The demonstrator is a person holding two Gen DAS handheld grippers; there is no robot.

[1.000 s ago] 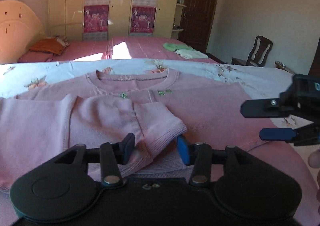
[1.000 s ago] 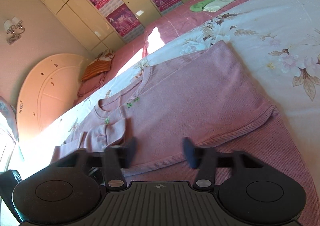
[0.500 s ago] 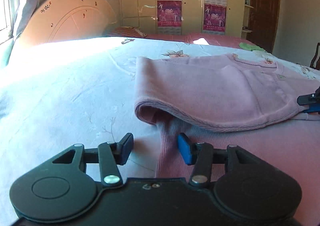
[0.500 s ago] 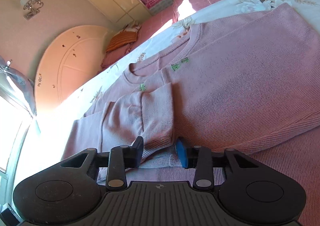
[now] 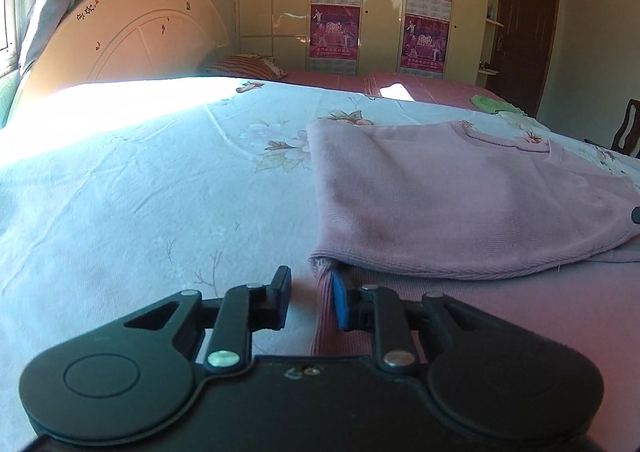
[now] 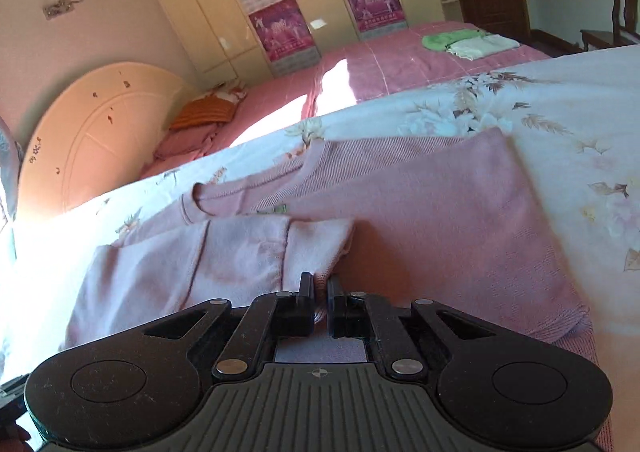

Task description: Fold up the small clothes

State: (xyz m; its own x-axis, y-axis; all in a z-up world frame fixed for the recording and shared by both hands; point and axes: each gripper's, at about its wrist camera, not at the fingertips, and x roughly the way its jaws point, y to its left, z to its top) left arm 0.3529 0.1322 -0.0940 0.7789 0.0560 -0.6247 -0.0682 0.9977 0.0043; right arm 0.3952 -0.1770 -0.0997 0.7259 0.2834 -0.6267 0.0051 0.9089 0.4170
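Bed (image 5: pixel 120 187), floral sheet, takes up most of the room in front of me. The sweater (image 5: pixel 460 203) lies flat on it, neck toward 12 o'clock, hem toward the grippers. It is spread this way so its sides can be turned inward. The left sleeve (image 6: pixel 224 252) is already laid across the chest, cuff toward 3 o'clock.

Second bed behind, at 12 o'clock, with a green cloth (image 6: pixel 448 39) and a white one on it, well apart from the work.

Left gripper (image 5: pixel 310 298): pitched down toward the sheet, at the sweater's left hem corner. Jaws closing, gap narrow. The ribbed hem edge (image 5: pixel 322 292) stands between them, the blue pad against it, the black pad not yet touching.

Right gripper (image 6: pixel 319 298): also pitched down, at the hem below the folded cuff. Jaws closed to a sliver, a pinch of pink knit between them.

Judgement: both hands are taking the hem, probably to lift it toward the neck.
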